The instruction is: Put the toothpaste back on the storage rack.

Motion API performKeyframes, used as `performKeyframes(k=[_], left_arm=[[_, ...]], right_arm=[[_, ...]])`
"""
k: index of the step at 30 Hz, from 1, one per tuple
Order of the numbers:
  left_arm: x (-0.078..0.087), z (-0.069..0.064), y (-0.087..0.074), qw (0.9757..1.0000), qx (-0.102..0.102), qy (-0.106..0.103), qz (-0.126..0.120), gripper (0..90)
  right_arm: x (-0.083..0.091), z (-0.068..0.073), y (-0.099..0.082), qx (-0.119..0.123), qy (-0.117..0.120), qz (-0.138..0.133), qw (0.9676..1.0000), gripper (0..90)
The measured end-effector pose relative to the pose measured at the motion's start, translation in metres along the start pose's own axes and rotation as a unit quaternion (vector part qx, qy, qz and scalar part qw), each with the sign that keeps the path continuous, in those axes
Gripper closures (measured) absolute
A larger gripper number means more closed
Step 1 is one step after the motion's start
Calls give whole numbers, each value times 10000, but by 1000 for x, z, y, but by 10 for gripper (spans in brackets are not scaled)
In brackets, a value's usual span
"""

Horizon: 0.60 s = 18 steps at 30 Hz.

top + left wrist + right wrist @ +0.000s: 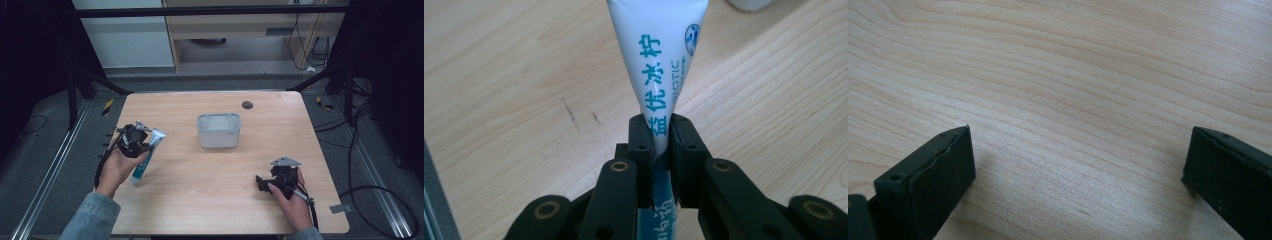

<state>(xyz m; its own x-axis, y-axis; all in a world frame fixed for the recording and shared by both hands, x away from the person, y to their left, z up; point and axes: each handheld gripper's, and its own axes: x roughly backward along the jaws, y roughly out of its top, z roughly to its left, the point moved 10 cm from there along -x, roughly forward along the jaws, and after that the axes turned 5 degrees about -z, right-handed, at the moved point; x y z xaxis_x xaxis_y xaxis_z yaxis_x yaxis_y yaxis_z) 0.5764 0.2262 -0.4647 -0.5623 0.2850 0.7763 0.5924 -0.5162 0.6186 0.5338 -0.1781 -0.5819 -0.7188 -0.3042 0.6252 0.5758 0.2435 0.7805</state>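
1. The wooden table [220, 165] has rounded corners; its left edge runs just beside the left gripper [134, 141], and its near edge lies just below both wrists. A dark round disc [247, 105] sits near the far edge.
2. Open wood stretches between the two hands, and more lies between the white tub [219, 130] and the far edge. The tub stands at mid-table, well apart from both grippers.
3. The left hand [116, 170] comes in from the lower left in a denim sleeve [92, 216], with the gripper tilted toward the table's middle.
4. That gripper's jaws are clamped narrow on the toothpaste tube [659, 65], pinching it partway along its length. In the left gripper view the wide white part fans out beyond the jaws. In the high view the tube slants, with its lower end down toward the table near the left hand.
5. The right hand [290, 202] lies low near the table's right front corner. The right gripper [1078, 165] has its jaws spread wide, with bare wood between them and nothing held.
6. The tube carries blue Chinese characters, among them "益优冰柠", plus Latin letters ending in "IOTIC" beside a small round blue emblem; the finer print is too small to read.
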Motion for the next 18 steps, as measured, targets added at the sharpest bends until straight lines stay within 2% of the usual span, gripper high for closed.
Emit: performKeyframes(k=[5,9,11,18], left_arm=[[18,5,11,9996,51,78,-282,817],[31,10,21,9982,103,243,-542,820],[37,11,25,9974,130,259,-658,821],[44,9,36,9963,117,225,-818,821]], right_arm=[[0,0,0,0,-1,1,10000,4],[0,0,0,-3,1,1,10000,4],[0,0,0,-2,-1,0,10000,4],[0,0,0,-1,-2,0,10000,4]])
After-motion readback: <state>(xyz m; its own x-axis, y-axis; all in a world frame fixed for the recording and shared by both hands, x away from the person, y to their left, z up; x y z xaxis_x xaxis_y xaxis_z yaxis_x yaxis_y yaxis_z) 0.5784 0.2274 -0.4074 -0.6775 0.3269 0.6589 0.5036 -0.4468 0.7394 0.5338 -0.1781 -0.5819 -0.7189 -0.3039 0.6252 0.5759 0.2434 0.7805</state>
